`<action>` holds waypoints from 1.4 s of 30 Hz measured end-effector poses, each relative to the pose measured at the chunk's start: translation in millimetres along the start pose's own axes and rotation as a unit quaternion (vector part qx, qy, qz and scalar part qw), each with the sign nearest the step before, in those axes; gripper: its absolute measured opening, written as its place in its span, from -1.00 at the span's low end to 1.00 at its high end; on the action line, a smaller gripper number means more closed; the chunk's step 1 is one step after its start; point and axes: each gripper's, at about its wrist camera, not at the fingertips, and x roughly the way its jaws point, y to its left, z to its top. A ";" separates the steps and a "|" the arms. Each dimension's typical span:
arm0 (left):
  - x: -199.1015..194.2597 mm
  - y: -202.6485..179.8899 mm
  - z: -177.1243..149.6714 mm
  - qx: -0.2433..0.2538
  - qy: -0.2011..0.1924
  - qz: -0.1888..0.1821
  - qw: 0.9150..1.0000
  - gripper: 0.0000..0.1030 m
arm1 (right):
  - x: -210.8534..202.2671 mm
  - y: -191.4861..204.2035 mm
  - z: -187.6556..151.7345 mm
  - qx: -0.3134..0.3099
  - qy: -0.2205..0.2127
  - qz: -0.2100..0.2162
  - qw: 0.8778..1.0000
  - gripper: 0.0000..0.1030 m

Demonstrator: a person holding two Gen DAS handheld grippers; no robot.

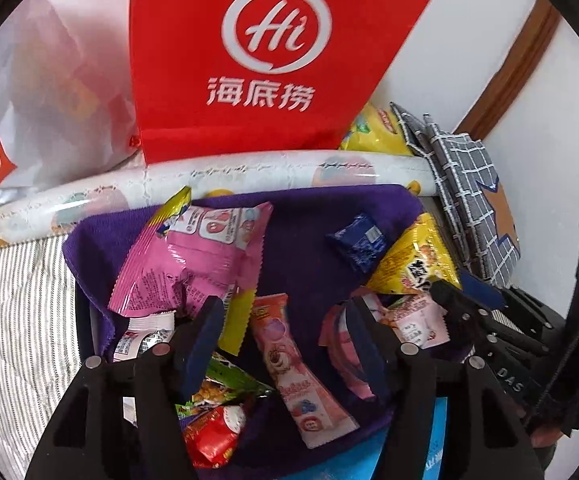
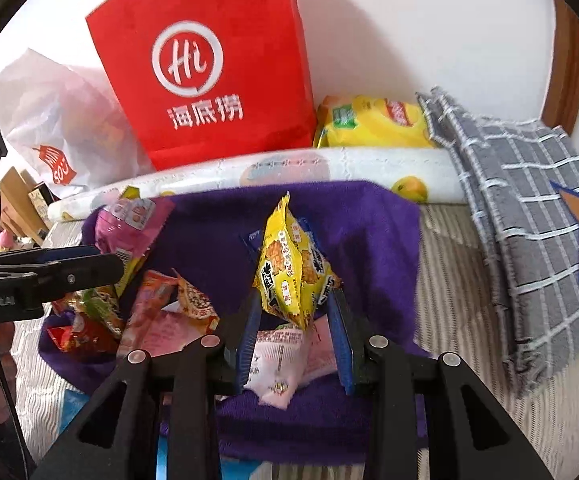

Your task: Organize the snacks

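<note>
Red paper bag [image 2: 209, 72] upright at 12 o'clock; contents unseen. Snack packets scattered on purple cloth [image 2: 217, 232]. Right tool [image 2: 295, 320] clamped on yellow packet [image 2: 293, 268], apparently lifted off the cloth. Left tool [image 1: 285, 320] jaws apart, empty, above pink bear packet [image 1: 297, 376]. Only the left view shows blue packet [image 1: 359, 246].

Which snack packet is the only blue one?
The small dark blue packet, lying alone on the purple cloth. The other packets are pink, yellow, green or red.
</note>
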 end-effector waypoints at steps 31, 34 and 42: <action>-182.0 -38.4 -129.0 -0.003 -0.143 0.078 0.987 0.69 | -222.2 42.2 -76.8 0.014 -0.090 -0.062 0.994 0.76; -203.9 -49.9 -147.1 0.003 -0.170 0.103 0.980 0.74 | -245.7 39.1 -92.0 0.022 -0.116 -0.061 0.991 0.92; -245.5 -86.8 -185.2 0.032 -0.215 0.133 0.967 0.82 | -295.5 31.0 -125.4 0.032 -0.148 -0.087 0.985 1.00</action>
